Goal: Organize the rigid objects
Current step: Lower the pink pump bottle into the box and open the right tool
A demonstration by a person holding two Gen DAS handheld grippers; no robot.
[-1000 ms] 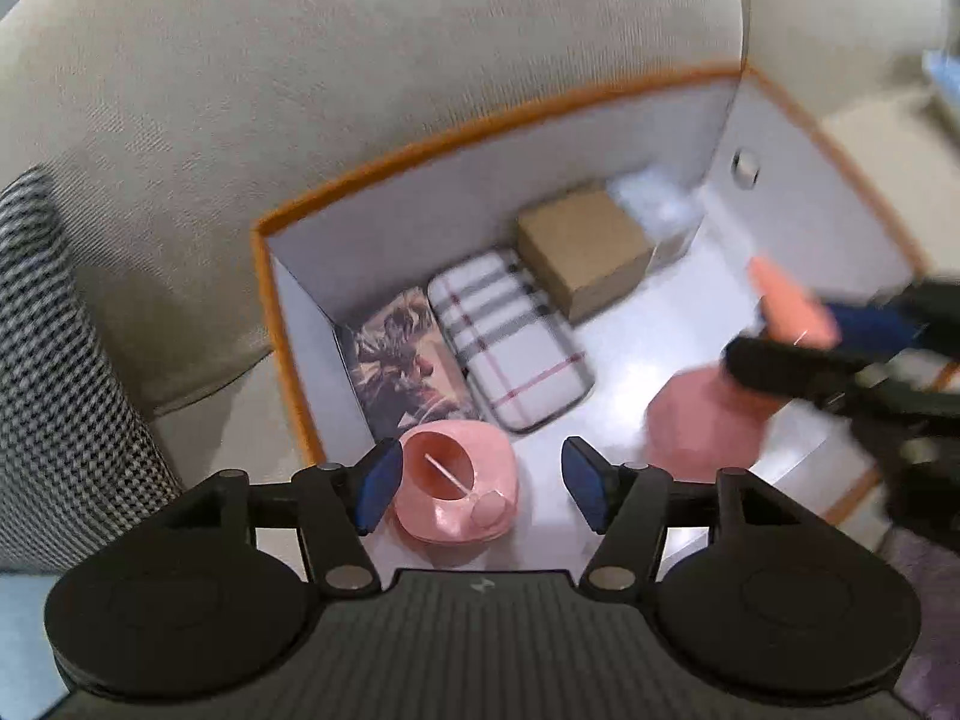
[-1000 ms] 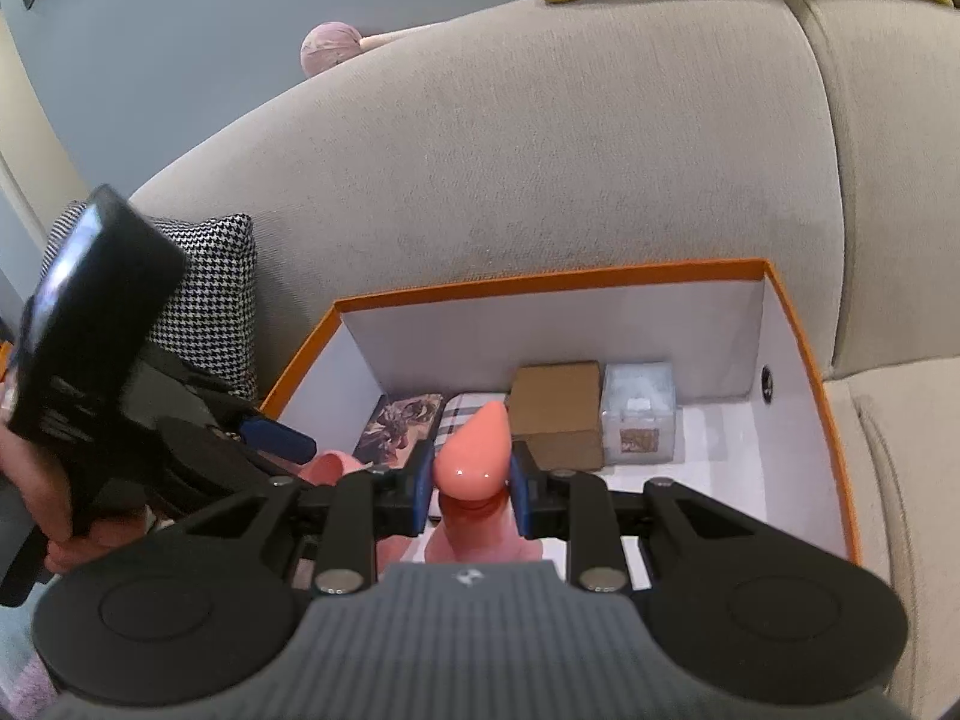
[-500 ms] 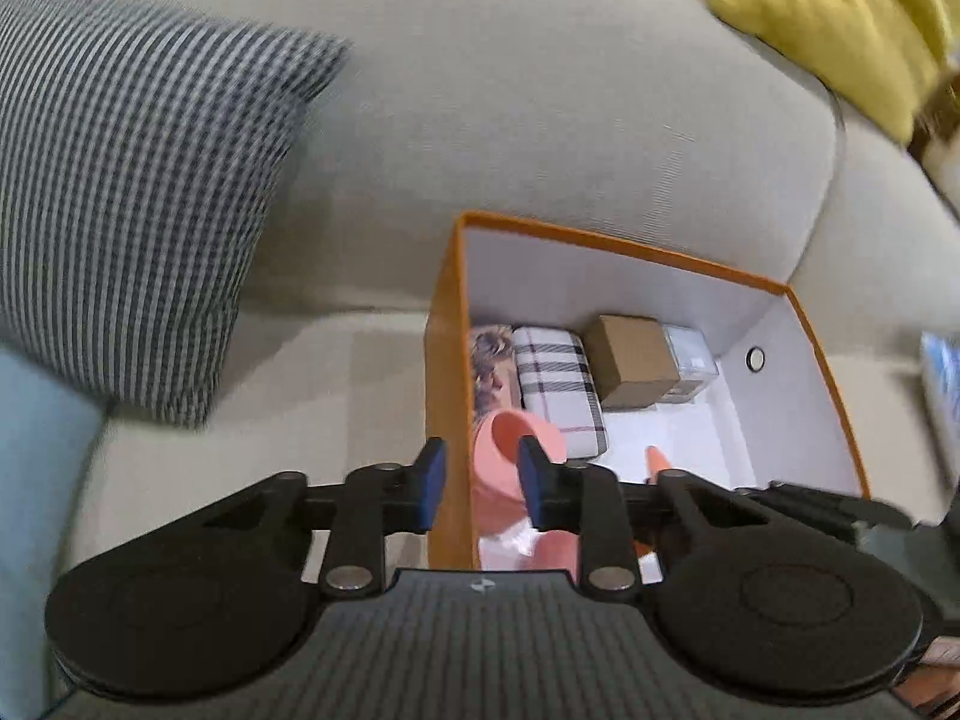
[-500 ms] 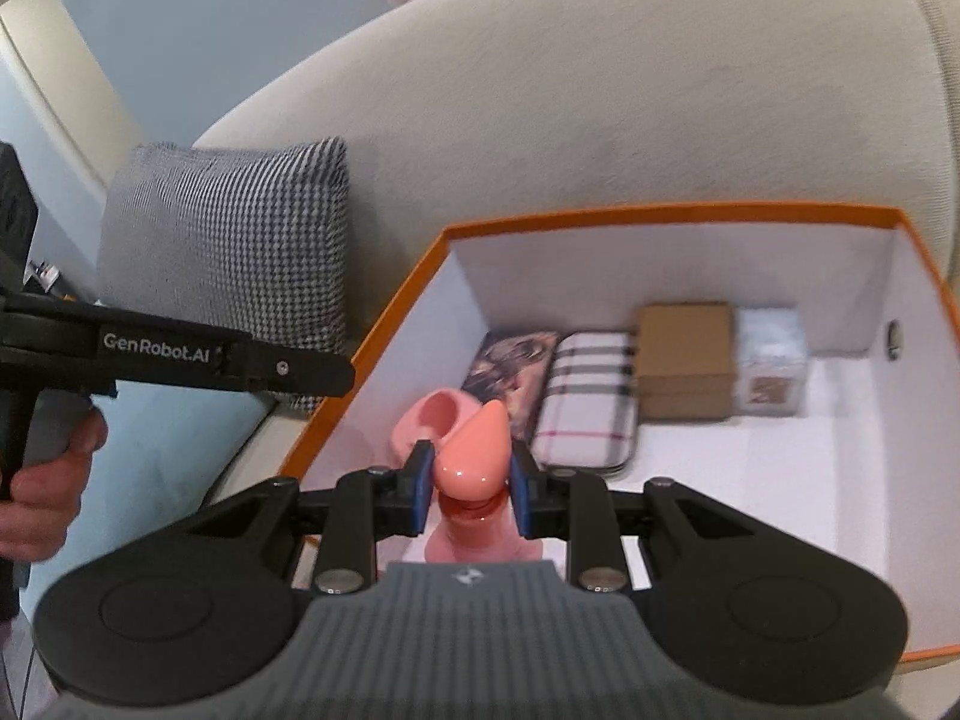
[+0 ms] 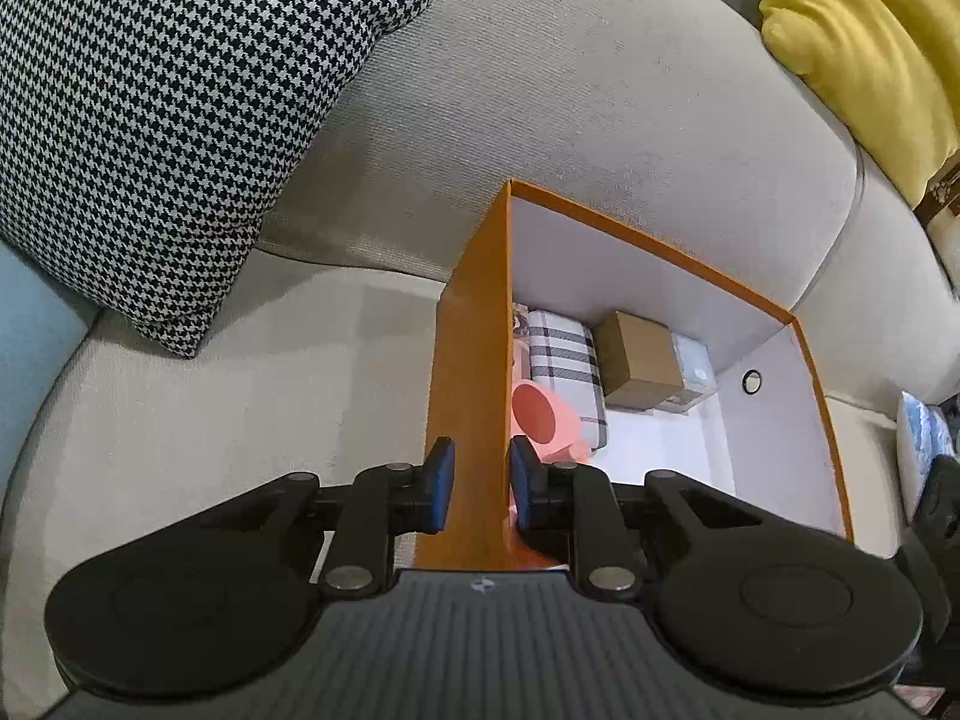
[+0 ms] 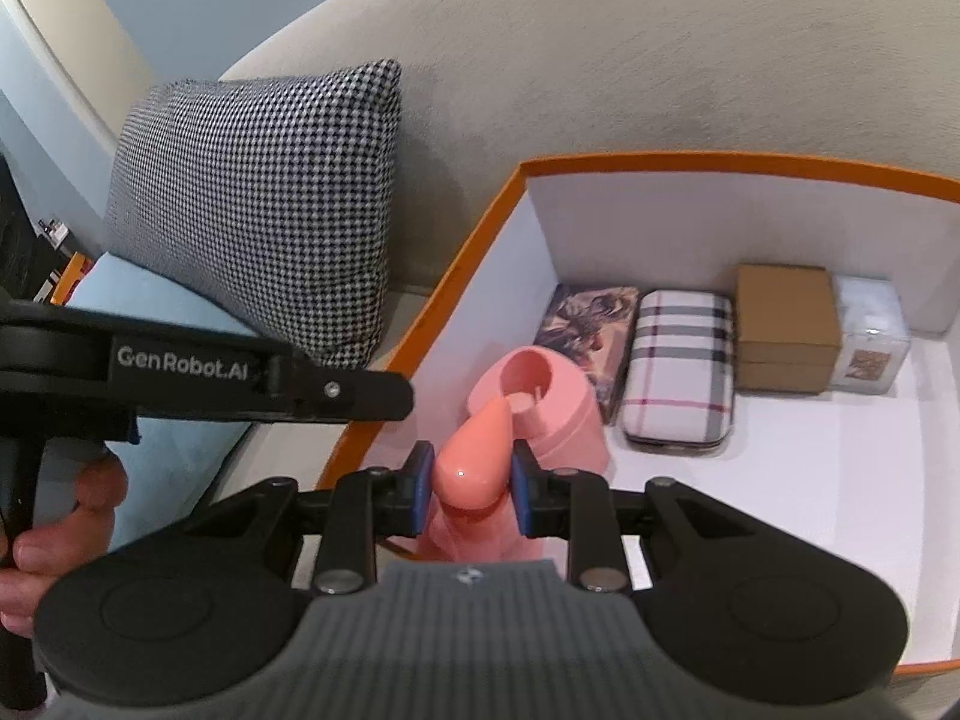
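Observation:
An orange box [image 6: 720,159] with a white inside stands on the sofa seat. My left gripper [image 5: 480,480] straddles the box's left wall [image 5: 474,360]; its jaws are closing, with one pad on each face of that wall. My right gripper [image 6: 471,483] is shut on a pink cone-tipped piece [image 6: 474,456], held just over a pink cup [image 6: 540,396] that lies on its side in the box's near left corner. The cup [image 5: 543,414] also shows past the wall in the left wrist view. A person's hand [image 6: 54,510] holds the left gripper's black body [image 6: 198,360].
Along the box's back wall lie a picture-printed case [image 6: 591,315], a plaid case [image 6: 681,360], a brown carton [image 6: 786,324] and a small clear box [image 6: 870,330]. A houndstooth cushion [image 5: 150,120] leans left of the box. A yellow cushion [image 5: 870,48] sits on the sofa back.
My left gripper swung from above the box's inside to its left wall and narrowed its jaws around it. My right gripper carried the pink piece down toward the pink cup.

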